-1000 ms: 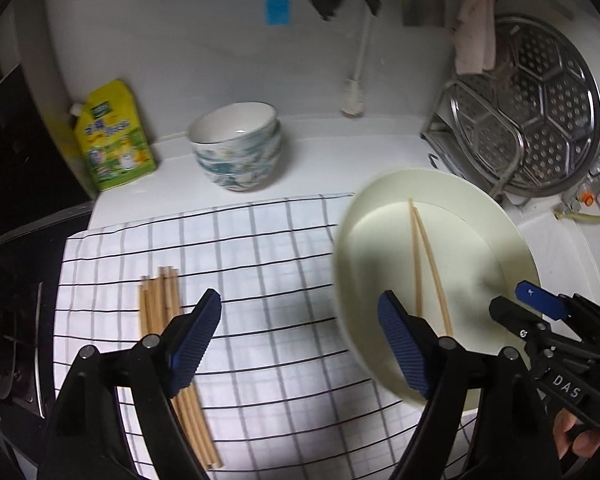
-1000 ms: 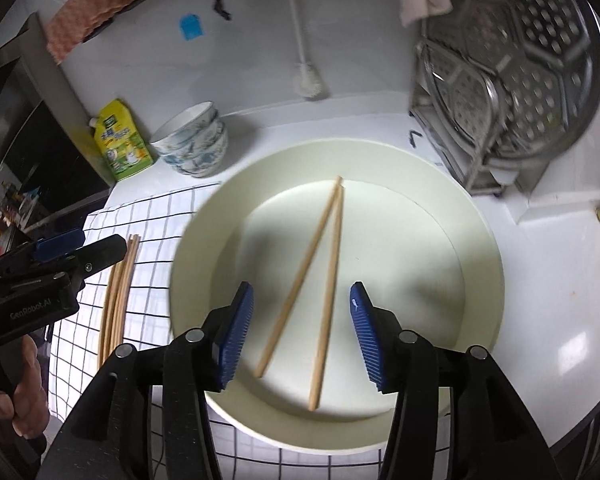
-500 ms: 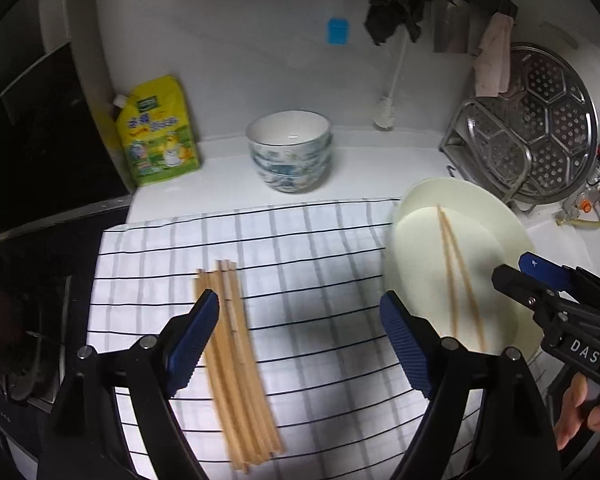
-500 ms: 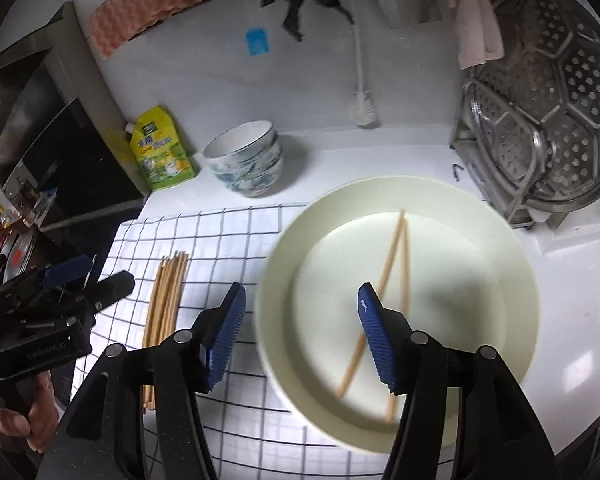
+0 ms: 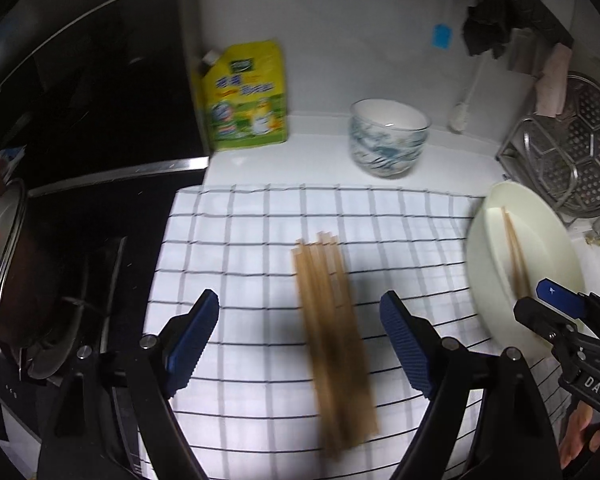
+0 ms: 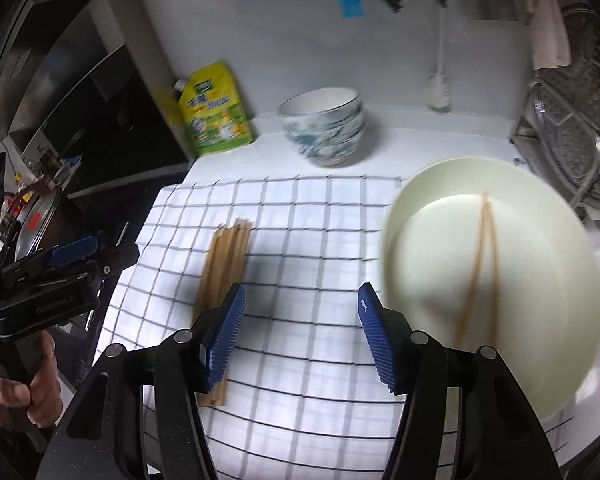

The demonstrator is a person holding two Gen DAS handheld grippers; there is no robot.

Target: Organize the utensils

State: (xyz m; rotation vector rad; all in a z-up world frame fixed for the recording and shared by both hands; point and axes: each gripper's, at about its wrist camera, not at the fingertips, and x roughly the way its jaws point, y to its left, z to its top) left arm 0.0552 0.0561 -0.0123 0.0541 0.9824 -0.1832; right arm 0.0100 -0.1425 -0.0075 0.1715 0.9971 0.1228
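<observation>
A bundle of several wooden chopsticks (image 5: 332,336) lies on a white checked cloth (image 5: 252,240); it also shows in the right wrist view (image 6: 224,264). Two more chopsticks (image 6: 480,264) lie in a cream plate (image 6: 548,320), which also shows at the right of the left wrist view (image 5: 540,248). My left gripper (image 5: 300,340) is open and empty, hovering over the bundle. My right gripper (image 6: 300,336) is open and empty above the cloth, between the bundle and the plate.
Stacked blue-patterned bowls (image 5: 388,144) and a yellow refill pouch (image 5: 248,96) stand at the back. A metal rack with a steamer tray (image 5: 576,152) is at the right. A black stove (image 5: 60,240) with a pot lid lies left of the cloth.
Both grippers have swung left, away from the plate. The left one now sits over the chopstick bundle; the right one has moved off the plate to above the cloth.
</observation>
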